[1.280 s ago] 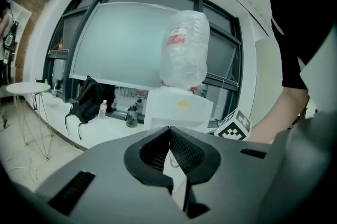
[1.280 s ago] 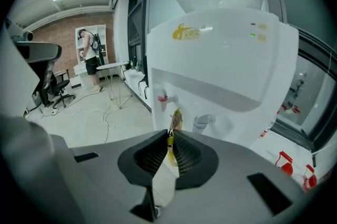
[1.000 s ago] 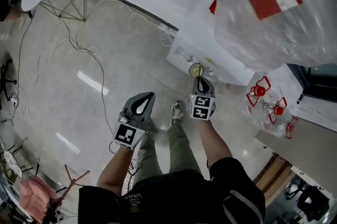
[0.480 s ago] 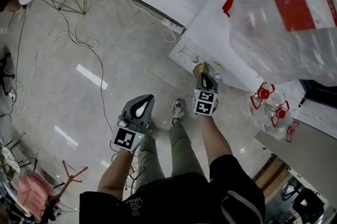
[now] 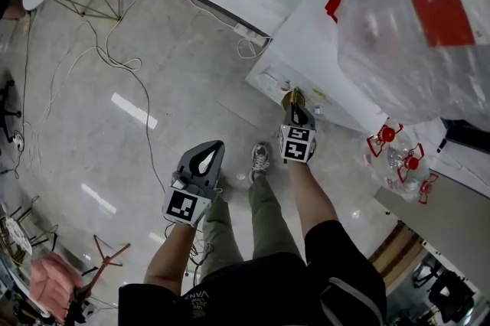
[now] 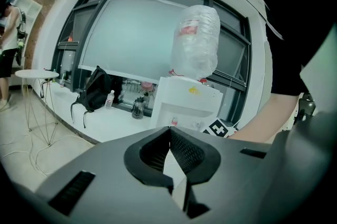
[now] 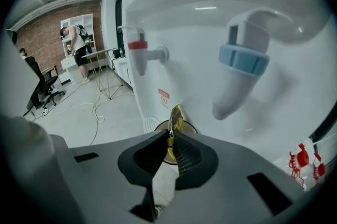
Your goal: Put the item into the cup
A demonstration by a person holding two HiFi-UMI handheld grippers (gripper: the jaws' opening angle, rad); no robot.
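Observation:
My right gripper is shut on a small yellow packet, which sticks up between the jaws. Just beyond it a paper cup stands on the ledge of a white water dispenser, below the blue tap. In the head view the right gripper reaches the cup at the dispenser's front. My left gripper hangs lower left over the floor. Its jaws are shut with nothing between them.
A red tap is left of the blue one. A large clear water jug tops the dispenser. Red-capped bottles lie at the right. Cables trail over the floor, and a black backpack rests on a white counter.
My right gripper has moved forward with the packet, up to the cup at the dispenser. The left gripper has stayed about where it was.

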